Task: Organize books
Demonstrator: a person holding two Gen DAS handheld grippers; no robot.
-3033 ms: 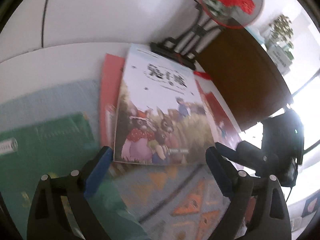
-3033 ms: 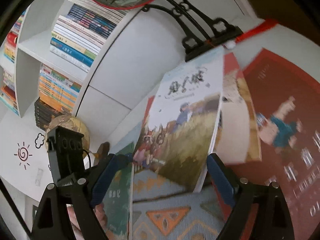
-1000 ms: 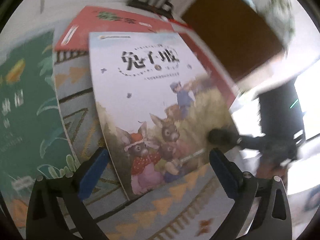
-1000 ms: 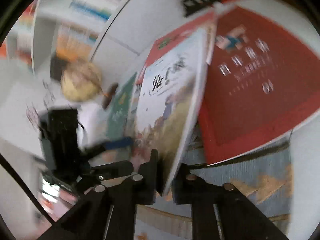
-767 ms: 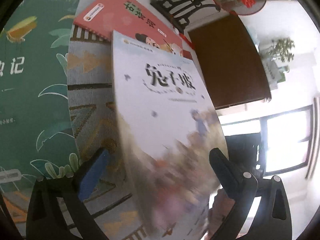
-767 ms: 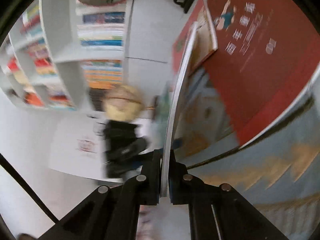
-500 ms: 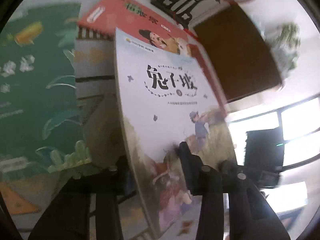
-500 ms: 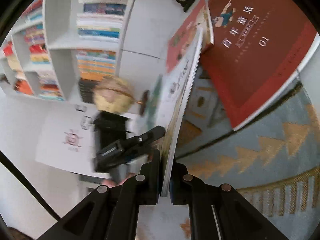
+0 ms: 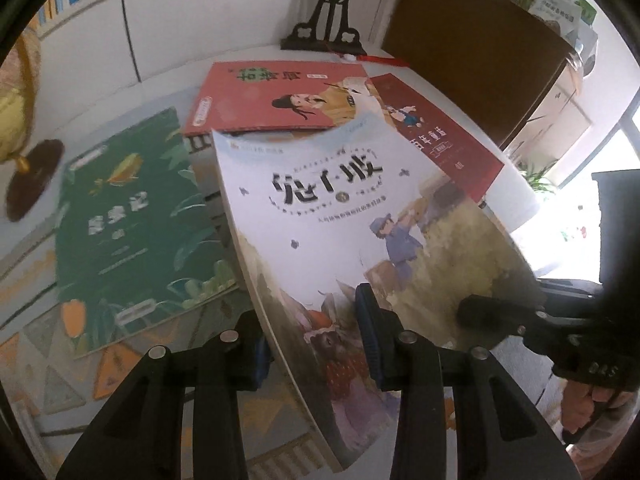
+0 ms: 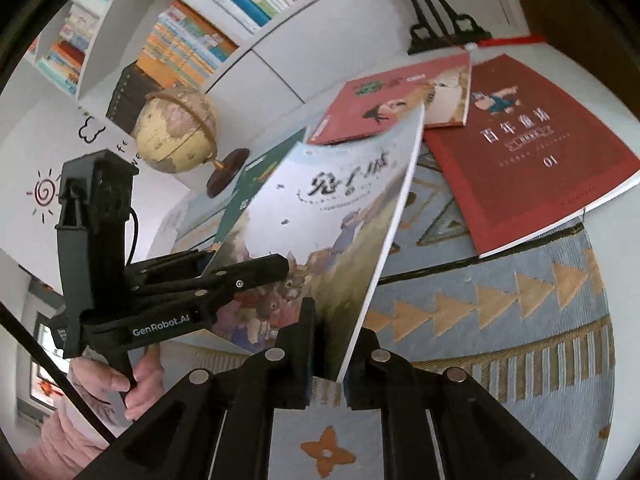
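The rabbit picture book (image 9: 360, 208) is tilted up off the patterned mat (image 9: 60, 364) and held from two sides. My left gripper (image 9: 312, 340) is shut on the book's near edge, one pad on the cover and one beneath. My right gripper (image 10: 334, 352) pinches the opposite thin edge (image 10: 384, 248); its jaws are opening, with the edge still between the pads. From the right wrist view the left gripper (image 10: 244, 264) clamps the book's far side. A green book (image 9: 132, 216), a pink-red book (image 9: 280, 96) and a dark red book (image 10: 528, 148) lie flat on the mat.
A globe (image 10: 176, 132) stands at the table's back left. A black ornamental stand (image 9: 324, 20) sits behind the books, with a brown cabinet (image 9: 472, 40) to its right. Filled bookshelves (image 10: 200, 32) line the wall. A hand (image 10: 120, 384) grips the left tool's handle.
My left gripper went from wide open to shut on the rabbit book. Both grippers have risen, tilting the book up off the mat and the other books.
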